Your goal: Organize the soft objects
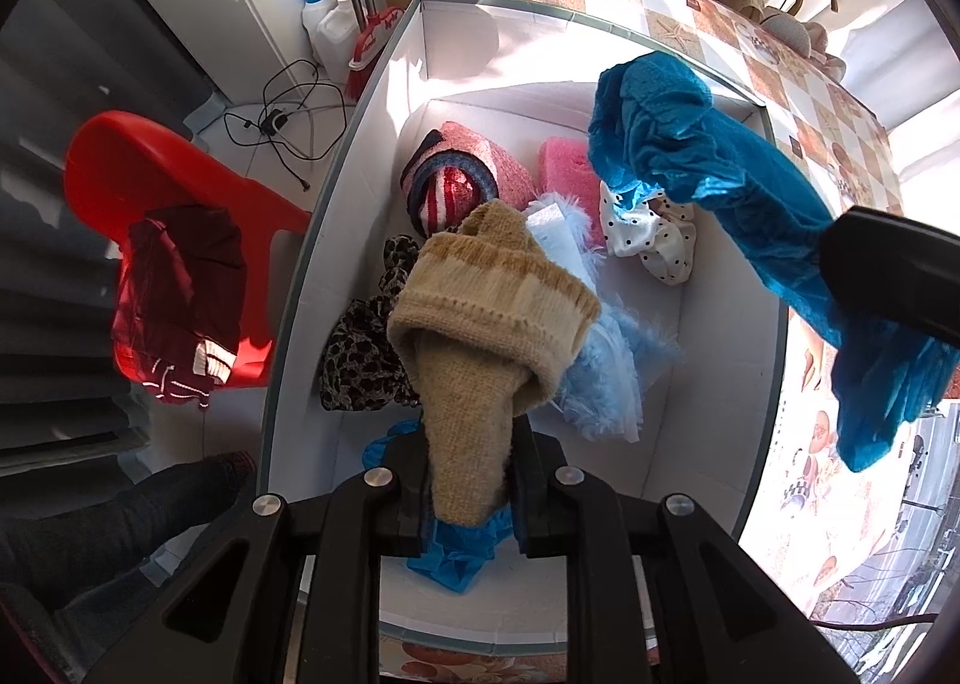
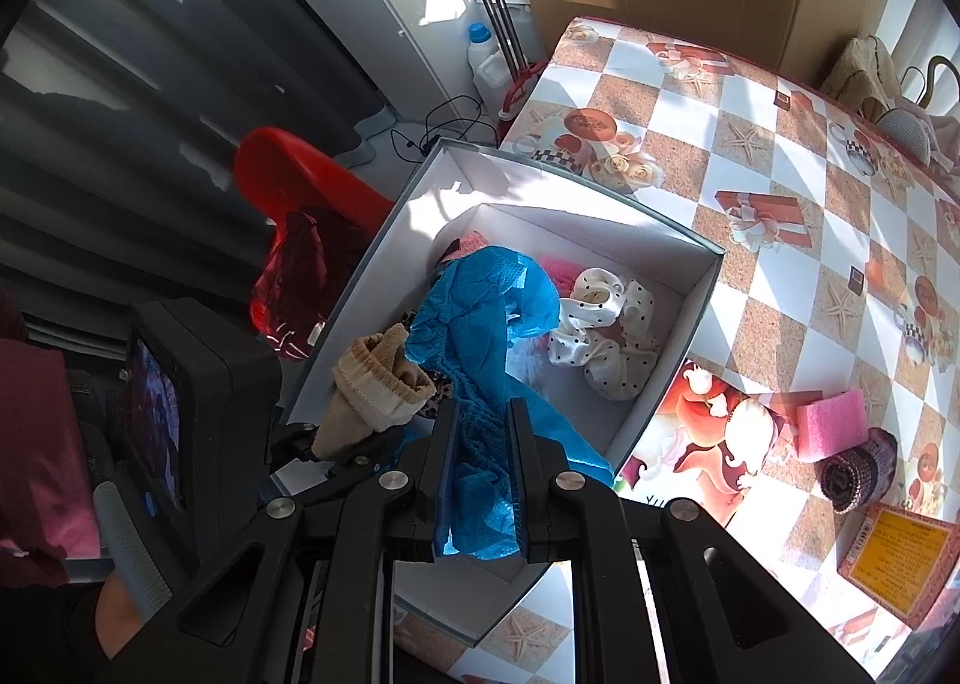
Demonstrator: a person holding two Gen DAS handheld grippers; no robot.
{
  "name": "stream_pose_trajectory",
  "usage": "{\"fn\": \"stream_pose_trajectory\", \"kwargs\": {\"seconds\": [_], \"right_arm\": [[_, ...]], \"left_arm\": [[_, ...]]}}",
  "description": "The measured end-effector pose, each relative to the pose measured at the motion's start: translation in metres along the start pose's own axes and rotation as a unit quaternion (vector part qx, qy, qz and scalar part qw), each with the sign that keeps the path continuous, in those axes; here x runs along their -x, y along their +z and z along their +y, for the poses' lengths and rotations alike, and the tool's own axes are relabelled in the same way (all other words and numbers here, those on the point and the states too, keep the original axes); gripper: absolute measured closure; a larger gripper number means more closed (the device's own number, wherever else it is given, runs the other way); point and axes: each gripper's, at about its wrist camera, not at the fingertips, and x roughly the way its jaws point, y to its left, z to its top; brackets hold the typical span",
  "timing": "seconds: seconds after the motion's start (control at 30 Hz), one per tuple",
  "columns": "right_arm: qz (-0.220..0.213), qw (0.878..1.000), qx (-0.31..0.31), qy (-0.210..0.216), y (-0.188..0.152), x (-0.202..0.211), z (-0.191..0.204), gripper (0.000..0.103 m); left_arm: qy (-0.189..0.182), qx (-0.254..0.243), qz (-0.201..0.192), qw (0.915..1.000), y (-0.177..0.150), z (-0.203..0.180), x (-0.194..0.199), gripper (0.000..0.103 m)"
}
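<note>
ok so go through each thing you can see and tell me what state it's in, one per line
White box: open, partly filled with soft items.
Beige knit sock: hanging between the left gripper jaws, over the box.
Blue cloth: clamped in the right gripper, hanging over the box.
Polka-dot scrunchie: lying in the box.
Pink sponge: lying on the table, outside the box.

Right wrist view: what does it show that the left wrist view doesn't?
Only the right wrist view shows the pink foam block and dark knit roll on the tablecloth. Only the left shows the striped hat and pale blue fluffy item in the box. Both show the beige knit sock, blue cloth, polka-dot fabric and red chair.
</note>
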Motion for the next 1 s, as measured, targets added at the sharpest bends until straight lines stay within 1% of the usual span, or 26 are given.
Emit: {"fn": "stream_pose_trajectory", "kwargs": {"seconds": [0.03, 0.07, 0.1, 0.13, 0.17, 0.23, 0.43, 0.6, 0.63, 0.7, 0.83, 1.0], "right_arm": [[-0.001, 1.0, -0.002, -0.001, 0.0, 0.001, -0.001, 0.086], [-0.002, 1.0, -0.005, -0.002, 0.001, 0.001, -0.002, 0.082], [-0.003, 1.0, -0.009, -0.002, 0.001, 0.002, -0.003, 0.077], [-0.005, 1.0, -0.013, -0.004, 0.0, 0.003, -0.003, 0.056], [-0.01, 1.0, -0.017, -0.007, 0.0, 0.006, -0.005, 0.038], [-0.026, 0.999, -0.021, -0.002, -0.001, 0.013, -0.006, 0.038], [-0.046, 0.999, -0.028, 0.002, -0.005, 0.033, -0.007, 0.038], [-0.055, 0.998, -0.029, -0.014, -0.023, 0.049, -0.014, 0.038], [-0.056, 0.998, -0.029, -0.017, -0.028, 0.052, -0.017, 0.038], [-0.056, 0.998, -0.031, -0.021, -0.04, 0.056, -0.021, 0.038], [-0.057, 0.998, -0.028, -0.031, -0.063, 0.064, -0.028, 0.038], [-0.063, 0.996, 0.003, -0.058, -0.091, 0.076, -0.028, 0.038]], "left_arm": [[-0.004, 0.0, 0.0, 1.0, 0.0, 0.0, 0.001, 0.062], [-0.004, -0.001, -0.002, 1.0, 0.0, -0.001, 0.002, 0.055], [0.001, -0.003, -0.006, 1.0, 0.0, -0.001, 0.004, 0.041], [0.007, -0.005, -0.011, 0.9999, -0.001, -0.001, 0.006, 0.034], [0.009, -0.006, -0.016, 0.9998, -0.001, -0.002, 0.007, 0.032], [0.003, -0.006, -0.021, 0.9998, -0.001, -0.001, 0.01, 0.03], [-0.014, -0.002, -0.033, 0.9994, -0.004, 0.002, 0.02, 0.028], [-0.026, -0.021, -0.057, 0.9978, -0.008, -0.009, 0.032, 0.027], [-0.029, -0.025, -0.059, 0.9975, -0.01, -0.014, 0.034, 0.025], [-0.039, -0.032, -0.059, 0.997, -0.012, -0.02, 0.036, 0.024], [-0.028, -0.042, -0.067, 0.9965, -0.017, -0.033, 0.043, 0.024], [-0.014, -0.047, -0.075, 0.996, -0.023, -0.043, 0.052, 0.022]]}}
